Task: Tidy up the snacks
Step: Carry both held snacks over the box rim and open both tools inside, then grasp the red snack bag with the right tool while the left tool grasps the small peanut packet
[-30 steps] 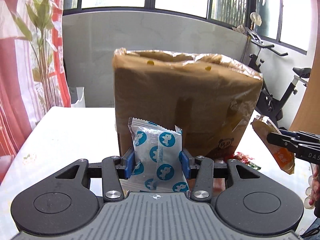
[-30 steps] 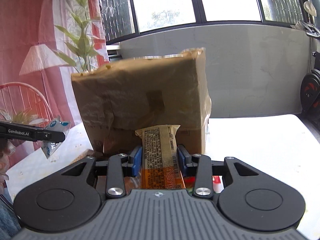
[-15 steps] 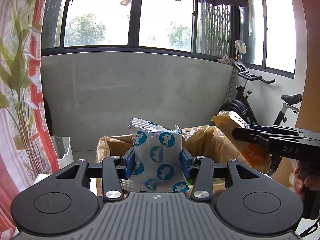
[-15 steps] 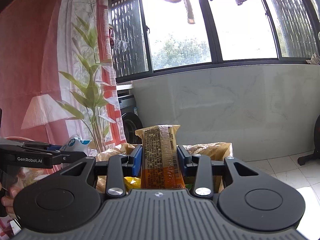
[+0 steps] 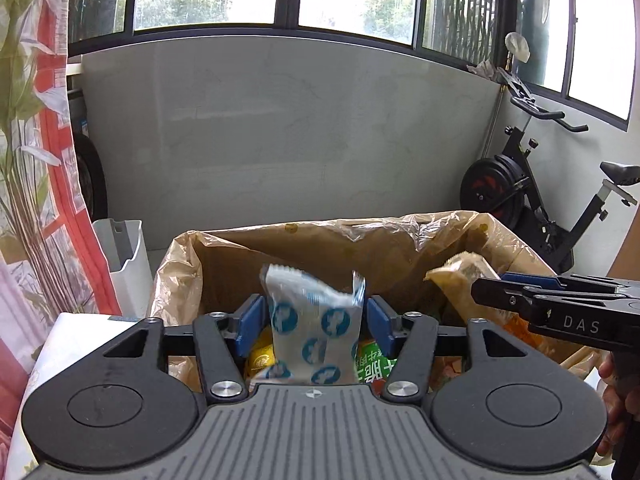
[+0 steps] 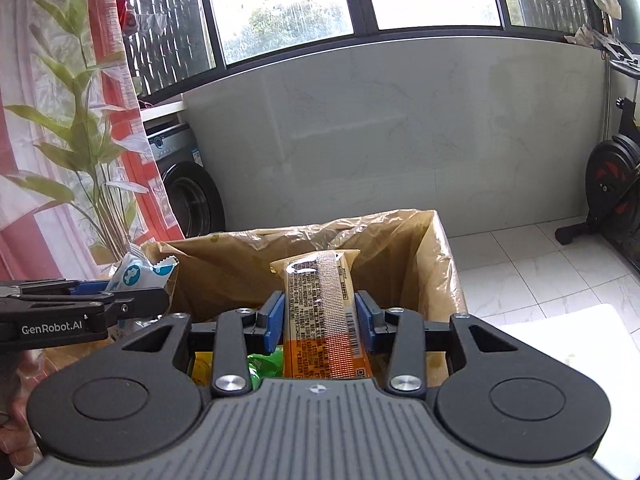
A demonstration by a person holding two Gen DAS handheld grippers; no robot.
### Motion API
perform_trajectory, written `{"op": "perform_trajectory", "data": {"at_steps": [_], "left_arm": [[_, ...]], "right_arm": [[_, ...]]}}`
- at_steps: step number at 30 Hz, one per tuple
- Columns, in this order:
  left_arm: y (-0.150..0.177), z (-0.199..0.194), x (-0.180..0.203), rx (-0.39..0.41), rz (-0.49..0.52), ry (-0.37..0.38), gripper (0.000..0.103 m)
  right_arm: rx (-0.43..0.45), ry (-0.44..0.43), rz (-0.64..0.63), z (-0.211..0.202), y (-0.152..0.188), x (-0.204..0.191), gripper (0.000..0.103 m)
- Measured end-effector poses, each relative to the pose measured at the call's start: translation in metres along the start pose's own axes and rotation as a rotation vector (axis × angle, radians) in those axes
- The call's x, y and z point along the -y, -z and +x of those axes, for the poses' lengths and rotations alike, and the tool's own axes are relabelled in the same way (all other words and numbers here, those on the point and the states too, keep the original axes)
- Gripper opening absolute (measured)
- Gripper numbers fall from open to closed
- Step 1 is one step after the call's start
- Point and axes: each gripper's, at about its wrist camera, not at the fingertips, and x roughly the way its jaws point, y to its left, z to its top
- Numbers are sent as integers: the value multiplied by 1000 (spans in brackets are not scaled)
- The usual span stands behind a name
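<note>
A cardboard box lined with a brown plastic bag stands open below both grippers. My left gripper hangs over its opening and its jaws are opening. The white packet with blue dots is between the blue pads, blurred, with a gap on each side. My right gripper is over the same box. Its pads still press the sides of the long orange snack packet, though its jaws are starting to open. A yellow packet and a green packet lie inside the box.
An exercise bike stands at the right by the wall. A white bin sits on the floor left of the box, near a red curtain and plant. A washing machine is behind. A white tabletop shows at the right.
Both grippers rose from in front of the box's side to above its open top. The left jaws spread and the dotted packet came loose. The orange packet stayed gripped.
</note>
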Motion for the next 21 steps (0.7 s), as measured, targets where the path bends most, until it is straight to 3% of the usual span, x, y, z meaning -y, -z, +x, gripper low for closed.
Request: {"op": "perform_trajectory", "data": {"at_steps": [1,2,4,14,21], "left_arm": [[2,-3,-3,10,-4,-6,75],[2,-4,-3,20,-5,-9,75],[4,-15,-10,28,-7,1,75],[21,-98,-27,104,6,-12,75],[68,-154,-43,121,-9,-63,75]], "right_arm": [[0,3,0,-1,0,0,46],[4,-3,1,-3,1,1,54],[20,-14,9,-12,2,2,59],[123,-116,-46,-70,16,-12,59],[182,-148,-100,-113,56,-23,59]]}}
